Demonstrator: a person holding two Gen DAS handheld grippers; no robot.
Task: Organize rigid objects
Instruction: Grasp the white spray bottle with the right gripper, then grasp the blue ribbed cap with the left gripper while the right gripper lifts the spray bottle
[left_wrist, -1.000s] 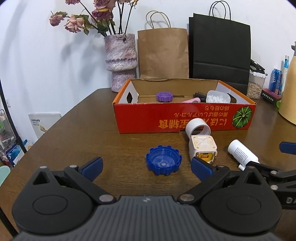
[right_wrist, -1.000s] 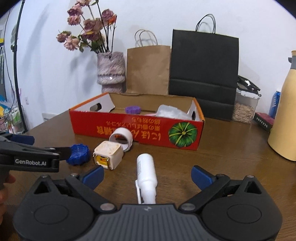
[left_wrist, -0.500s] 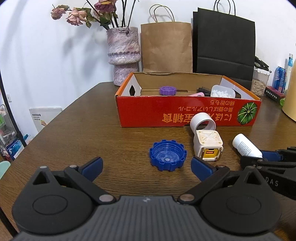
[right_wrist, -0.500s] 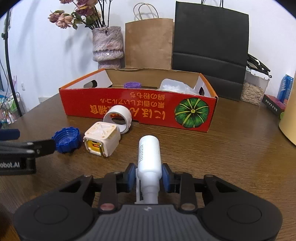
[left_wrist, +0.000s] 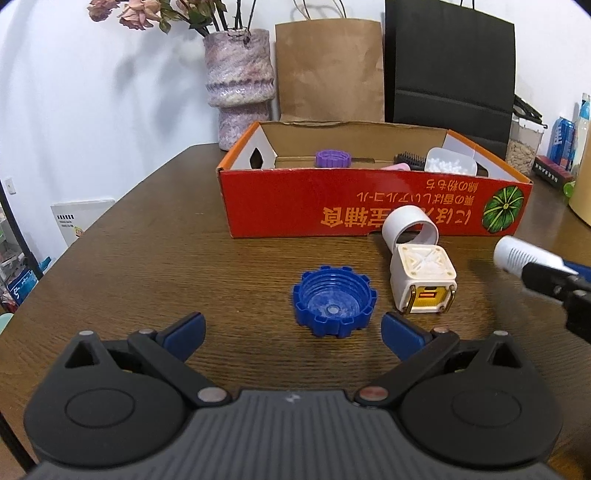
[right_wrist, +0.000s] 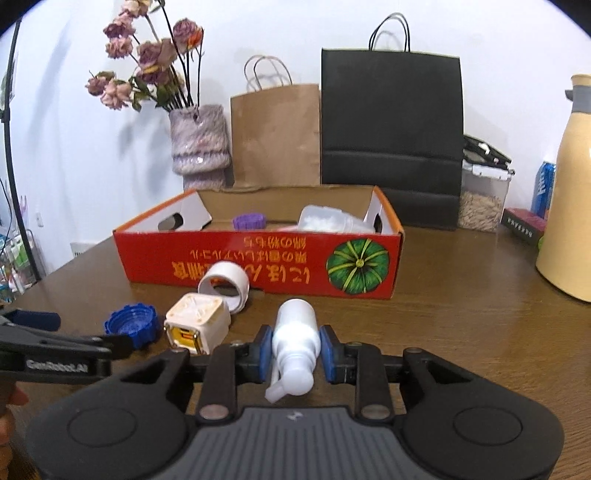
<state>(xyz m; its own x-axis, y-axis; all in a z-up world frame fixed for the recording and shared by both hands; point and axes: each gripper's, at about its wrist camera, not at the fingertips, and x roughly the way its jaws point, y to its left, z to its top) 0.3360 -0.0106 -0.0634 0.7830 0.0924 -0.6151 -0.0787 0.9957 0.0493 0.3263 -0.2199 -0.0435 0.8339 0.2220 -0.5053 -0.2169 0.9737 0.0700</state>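
White pump bottle (right_wrist: 295, 334) in right tongs (right_wrist: 295, 354), hairbrush (left_wrist: 410, 159) left-view only.

White wall (right_wrist: 498, 33), dark wooden table (right_wrist: 461, 314).

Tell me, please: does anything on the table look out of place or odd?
Yes. The blue cap lies upside down, its hollow side up. The white ring lies tipped on its side against the red box, whose print is upside down. Nothing looks spilled or broken.
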